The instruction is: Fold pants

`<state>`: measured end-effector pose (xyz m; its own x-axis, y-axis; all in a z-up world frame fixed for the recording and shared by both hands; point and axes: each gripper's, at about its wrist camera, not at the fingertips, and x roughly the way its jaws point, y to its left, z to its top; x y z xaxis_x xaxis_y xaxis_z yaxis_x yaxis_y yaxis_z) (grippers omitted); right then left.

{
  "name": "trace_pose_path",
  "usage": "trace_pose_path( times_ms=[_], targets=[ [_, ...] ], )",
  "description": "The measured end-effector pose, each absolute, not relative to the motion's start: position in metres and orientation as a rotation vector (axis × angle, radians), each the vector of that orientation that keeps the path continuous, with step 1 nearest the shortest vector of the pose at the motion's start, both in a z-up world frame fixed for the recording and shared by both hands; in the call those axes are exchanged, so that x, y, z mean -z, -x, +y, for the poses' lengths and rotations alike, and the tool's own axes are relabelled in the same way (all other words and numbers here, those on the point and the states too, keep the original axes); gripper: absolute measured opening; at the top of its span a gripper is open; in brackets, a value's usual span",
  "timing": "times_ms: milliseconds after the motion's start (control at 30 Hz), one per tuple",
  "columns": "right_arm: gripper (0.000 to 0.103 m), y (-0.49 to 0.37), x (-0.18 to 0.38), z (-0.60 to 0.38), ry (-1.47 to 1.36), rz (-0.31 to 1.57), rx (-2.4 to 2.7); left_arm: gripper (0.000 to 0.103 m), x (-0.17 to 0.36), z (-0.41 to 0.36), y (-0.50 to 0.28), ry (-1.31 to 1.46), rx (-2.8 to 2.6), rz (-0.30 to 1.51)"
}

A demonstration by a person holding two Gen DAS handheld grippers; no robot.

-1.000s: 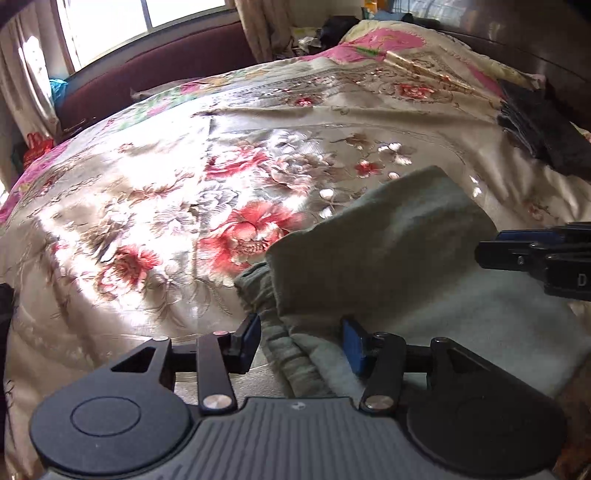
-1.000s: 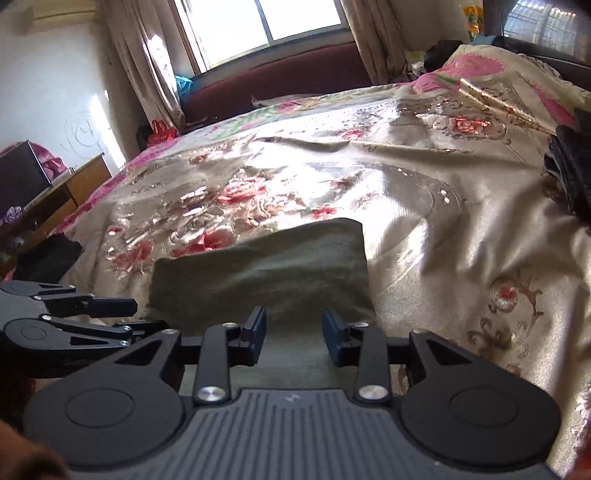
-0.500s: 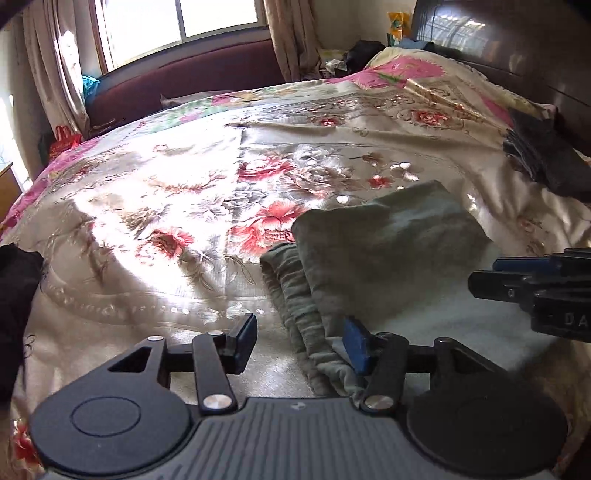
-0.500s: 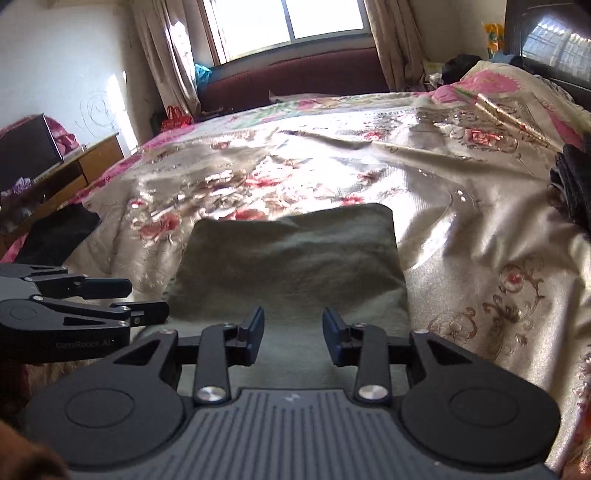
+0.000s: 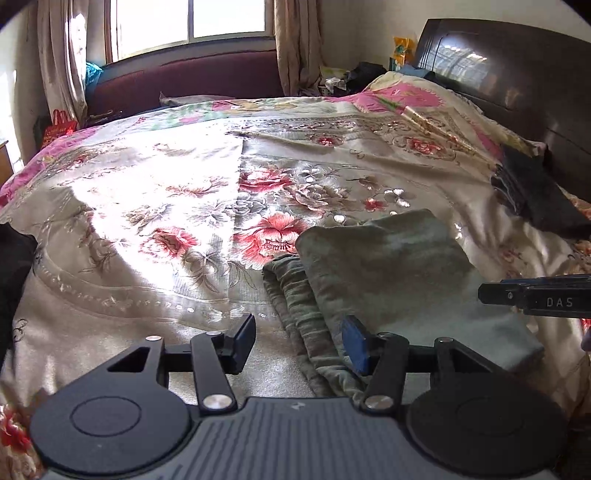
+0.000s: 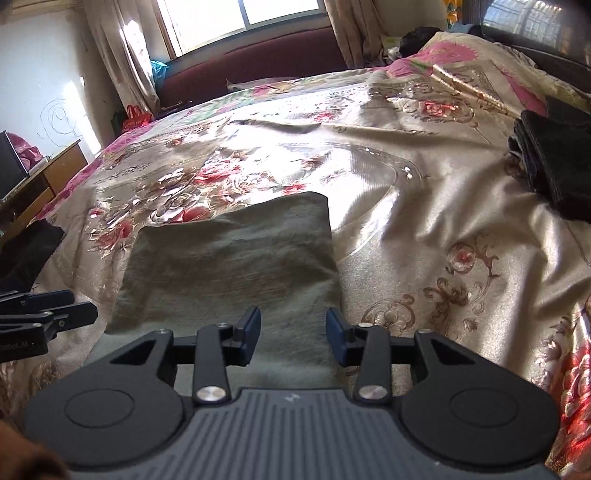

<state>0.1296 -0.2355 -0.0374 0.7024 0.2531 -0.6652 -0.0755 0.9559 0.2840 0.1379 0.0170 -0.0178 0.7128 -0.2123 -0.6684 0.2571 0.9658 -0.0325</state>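
Observation:
Grey-green pants (image 5: 388,266) lie folded into a flat rectangle on a floral satin bedspread (image 5: 184,206); the ribbed waistband (image 5: 295,314) shows at the left edge. My left gripper (image 5: 299,339) hovers open over that waistband edge, with no fabric pinched. In the right wrist view the folded pants (image 6: 229,266) lie ahead, and my right gripper (image 6: 293,336) is over their near edge; its jaws are opening and the pads press on nothing. Each gripper shows at the side of the other's view: the right gripper (image 5: 532,299) and the left gripper (image 6: 44,321).
A stack of dark folded clothes (image 6: 554,162) sits at the right side of the bed, near the dark headboard (image 5: 517,74). Black cloth (image 6: 26,251) hangs at the bed's left edge. A wooden desk (image 6: 48,177) stands by the left wall, below the window (image 5: 192,22).
Both grippers have drawn back from the pants, so more of the bed shows. The right gripper's jaws have widened. The left view has swung and levelled toward the headboard.

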Motion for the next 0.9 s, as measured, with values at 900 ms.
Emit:
trace_pose_path(
  times_ms=[900],
  targets=[
    [0.049,-0.155,0.063,-0.276,-0.416,0.807,-0.344,0.081,0.048,0.007,-0.167,-0.061,0.395,0.853]
  ],
)
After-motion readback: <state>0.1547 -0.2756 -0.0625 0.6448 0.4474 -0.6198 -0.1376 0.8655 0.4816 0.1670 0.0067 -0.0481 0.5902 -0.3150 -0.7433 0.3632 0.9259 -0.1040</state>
